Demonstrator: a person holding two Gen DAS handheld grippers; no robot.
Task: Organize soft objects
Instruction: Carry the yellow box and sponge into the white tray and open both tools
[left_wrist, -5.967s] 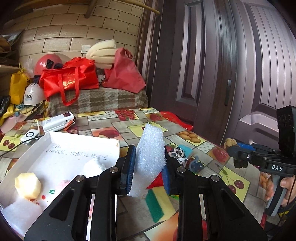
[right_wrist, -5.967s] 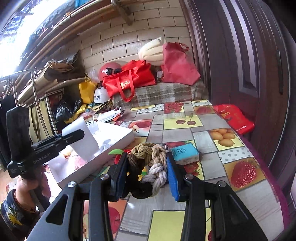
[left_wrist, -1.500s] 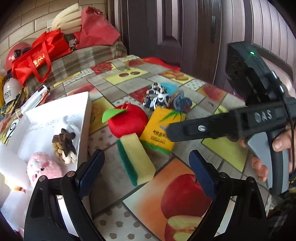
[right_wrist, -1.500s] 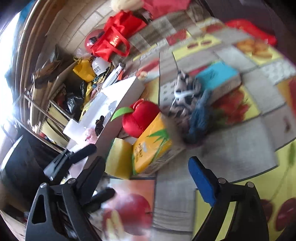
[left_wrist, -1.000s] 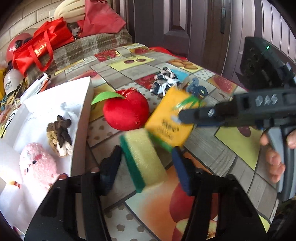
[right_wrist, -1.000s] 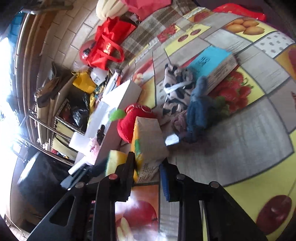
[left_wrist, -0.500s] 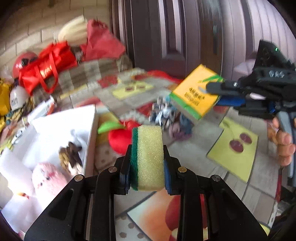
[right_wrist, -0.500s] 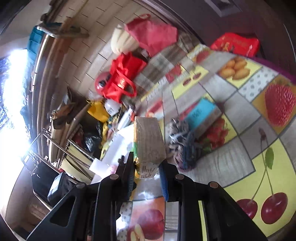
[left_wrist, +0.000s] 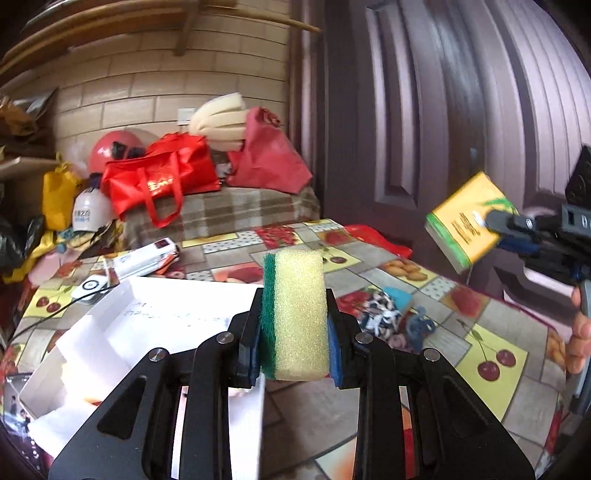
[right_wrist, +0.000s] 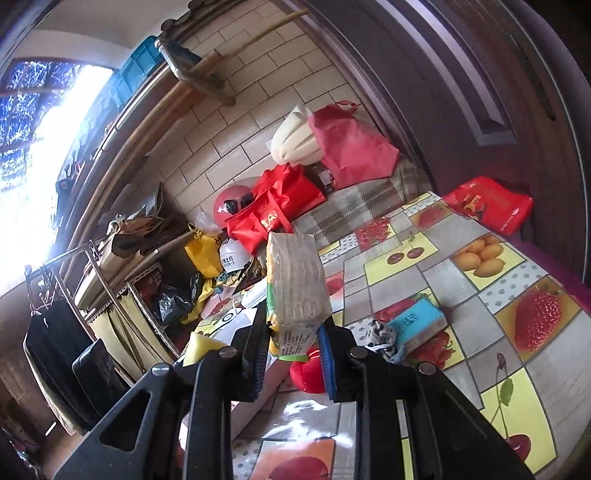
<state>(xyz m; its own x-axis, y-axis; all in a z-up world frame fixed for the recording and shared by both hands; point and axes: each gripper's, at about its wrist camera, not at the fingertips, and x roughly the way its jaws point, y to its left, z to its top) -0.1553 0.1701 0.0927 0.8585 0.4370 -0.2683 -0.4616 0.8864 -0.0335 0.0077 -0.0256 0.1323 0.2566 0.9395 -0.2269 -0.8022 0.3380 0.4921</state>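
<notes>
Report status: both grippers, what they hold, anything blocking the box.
Left gripper shut on sponge, raised above white box. Right gripper shut on yellow tissue pack, held aloft. Nothing seen blocking the box.

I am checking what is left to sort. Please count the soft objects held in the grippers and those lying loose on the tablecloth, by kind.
Sponges, held by left gripper: 1, the yellow-green sponge
Tissue packs: 2, the yellow tissue pack held by right gripper, the blue tissue pack on the tablecloth
Plush apples: 1, the red plush apple
Cow-print cloth toys: 1, the cow-print cloth toy
Total: 5
</notes>
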